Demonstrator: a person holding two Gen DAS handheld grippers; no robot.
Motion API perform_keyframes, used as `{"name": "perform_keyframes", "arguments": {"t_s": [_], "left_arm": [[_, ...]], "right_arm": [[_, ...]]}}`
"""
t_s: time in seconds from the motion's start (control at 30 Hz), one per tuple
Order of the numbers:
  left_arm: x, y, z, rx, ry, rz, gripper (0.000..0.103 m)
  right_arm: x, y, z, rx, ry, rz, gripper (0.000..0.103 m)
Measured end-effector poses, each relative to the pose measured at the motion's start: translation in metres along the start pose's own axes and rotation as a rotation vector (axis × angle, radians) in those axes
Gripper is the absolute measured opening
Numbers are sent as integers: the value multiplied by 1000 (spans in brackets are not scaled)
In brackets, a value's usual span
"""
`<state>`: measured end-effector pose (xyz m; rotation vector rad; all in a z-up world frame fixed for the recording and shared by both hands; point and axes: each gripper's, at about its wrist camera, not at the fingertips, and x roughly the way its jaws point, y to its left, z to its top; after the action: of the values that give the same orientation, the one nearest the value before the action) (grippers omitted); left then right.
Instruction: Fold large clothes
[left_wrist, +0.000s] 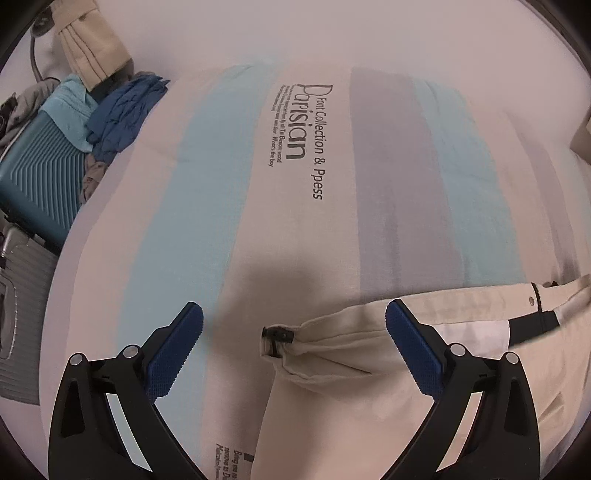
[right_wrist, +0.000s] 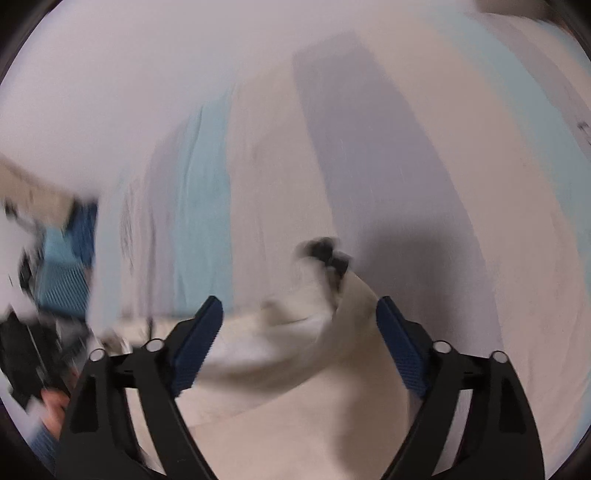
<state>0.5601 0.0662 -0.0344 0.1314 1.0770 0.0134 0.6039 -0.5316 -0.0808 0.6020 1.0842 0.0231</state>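
Beige trousers (left_wrist: 354, 354) lying on the striped bedspread (left_wrist: 229, 206), nothing gripping them.

Left gripper (left_wrist: 293, 325) has its jaws wide apart above the waistband end with the black clasp (left_wrist: 277, 338), pads off the cloth. Right gripper (right_wrist: 299, 317) is spread too over the same fabric; that view's pretty blurry. Teal suitcase (left_wrist: 40, 184) off to the side.

The beige garment (left_wrist: 369, 354) between the blue fingers (left_wrist: 413, 347) is soft, matt cloth. Those fingers have bumpy rubber pads. The striped bedsheet (left_wrist: 229, 206) ahead of them looks woven and matt.
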Motion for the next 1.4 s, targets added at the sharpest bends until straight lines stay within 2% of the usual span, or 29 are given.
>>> {"name": "perform_keyframes", "arguments": {"t_s": [0.07, 0.17, 0.4, 0.53, 0.77, 0.87, 0.93, 1.0, 1.03, 1.07, 1.17, 1.23, 1.3, 1.4], "left_arm": [[-6, -1, -3, 20, -11, 2, 97], [-15, -3, -6, 52, -25, -5, 97], [-25, -19, -24, 166, -44, -58, 97], [-13, -32, -36, 189, -16, -65, 97], [21, -42, -44, 143, 56, -58, 97], [32, -41, -41, 114, 74, -60, 97], [39, -41, -37, 101, 90, -45, 95], [46, -37, -33, 79, 111, -35, 91], [49, -34, -30, 60, 121, -34, 85], [48, -29, -28, 32, 126, -39, 85], [40, -18, -28, 5, 125, -46, 87], [35, -14, -33, 32, 127, -13, 98], [32, -10, -40, 47, 134, -4, 97], [36, -2, -49, 6, 176, -48, 97]], "right_arm": [[-10, 2, 4, -2, -30, -24, 82], [-18, 16, -4, -80, -31, -42, 82], [-1, 48, -45, -270, 88, -72, 82], [22, 51, -63, -296, 145, -114, 82], [47, 44, -78, -245, 180, -137, 82], [59, 43, -76, -225, 197, -142, 74], [67, 42, -74, -224, 206, -158, 65], [74, 43, -73, -223, 220, -160, 59], [77, 44, -72, -226, 224, -166, 55], [78, 44, -71, -224, 228, -169, 55], [78, 44, -69, -225, 237, -168, 55], [76, 44, -67, -233, 240, -167, 55], [74, 42, -65, -238, 237, -174, 55], [75, 38, -62, -226, 238, -184, 55]]}}
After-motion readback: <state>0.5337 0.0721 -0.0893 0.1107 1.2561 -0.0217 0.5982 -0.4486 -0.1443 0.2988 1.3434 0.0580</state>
